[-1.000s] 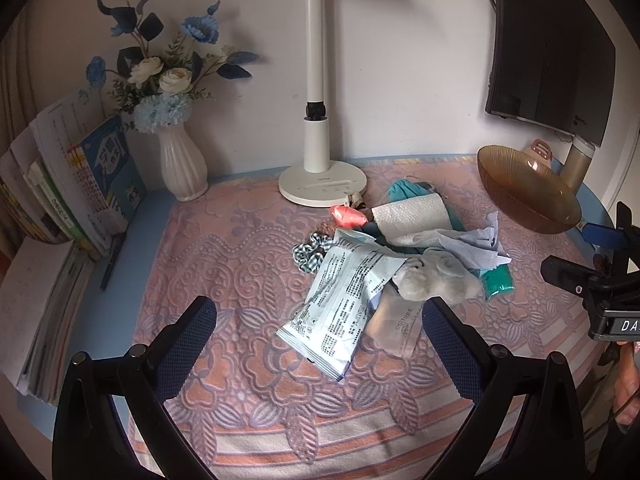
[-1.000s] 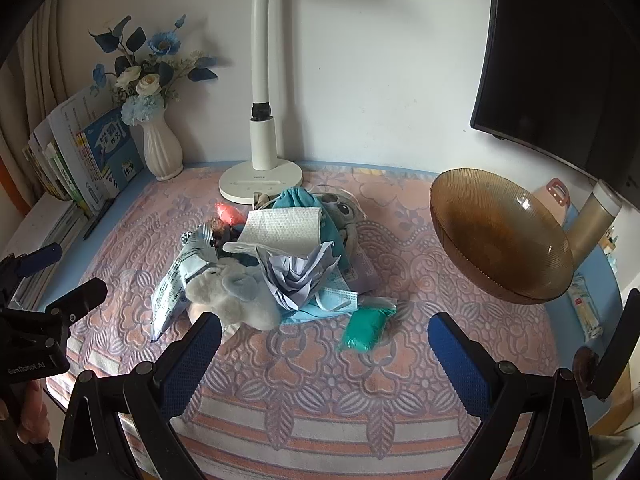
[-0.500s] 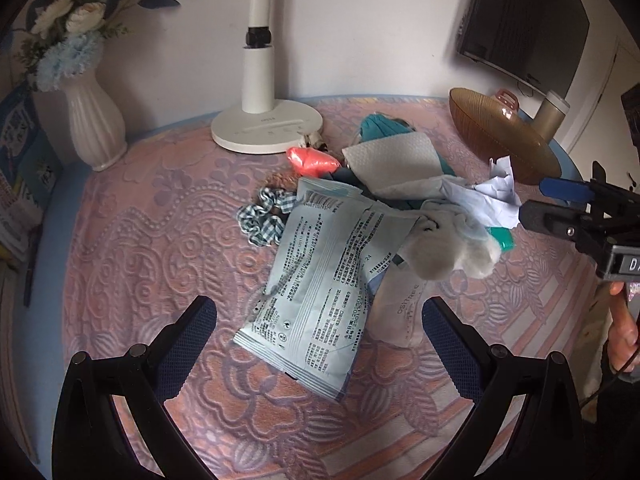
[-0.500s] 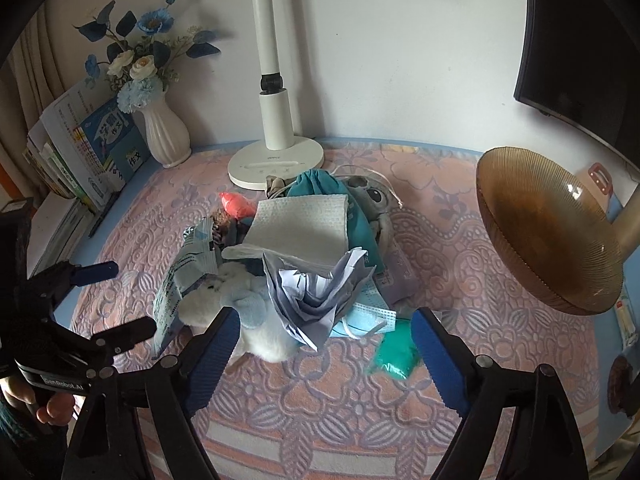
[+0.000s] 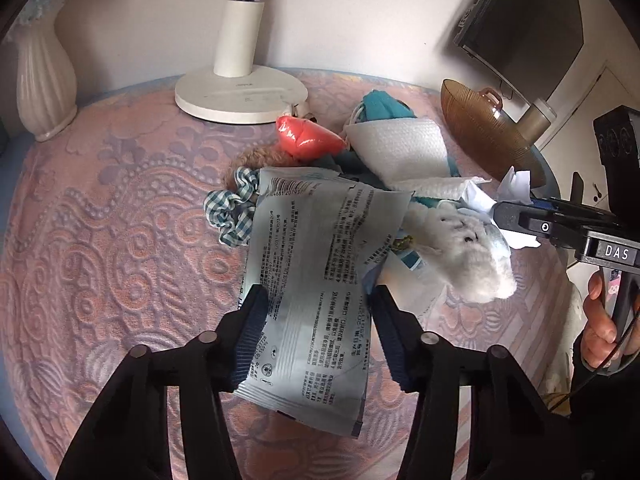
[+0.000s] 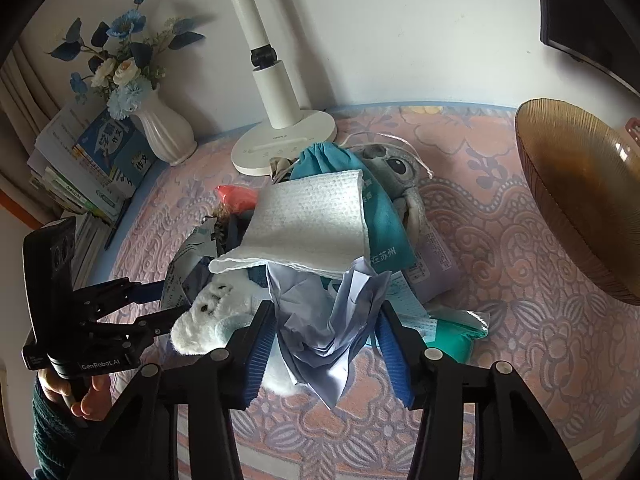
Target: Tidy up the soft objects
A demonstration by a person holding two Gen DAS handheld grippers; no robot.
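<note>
A heap of soft things lies mid-table. My left gripper (image 5: 316, 300) has its jaws partly closed around the sides of a pale blue printed packet (image 5: 316, 276), touching its edges. My right gripper (image 6: 326, 312) has its jaws partly closed around a crumpled light blue cloth (image 6: 328, 320). A white plush toy (image 5: 468, 252) lies beside the packet and shows in the right wrist view (image 6: 212, 316). A white paper towel (image 6: 312, 224), a teal drawstring bag (image 6: 376, 216), a grey plush (image 6: 396, 168), a checked scrunchie (image 5: 232, 212) and a red packet (image 5: 308, 136) are in the heap.
A white lamp base (image 6: 284, 140) stands behind the heap. A white vase with blue flowers (image 6: 160, 128) and stacked books (image 6: 84, 168) are at the back left. An amber ribbed bowl (image 6: 580, 196) stands at the right. A green packet (image 6: 452, 332) lies by the cloth.
Both grippers have moved forward and down into the heap and their jaws have narrowed, the left around the packet, the right around the blue cloth.
</note>
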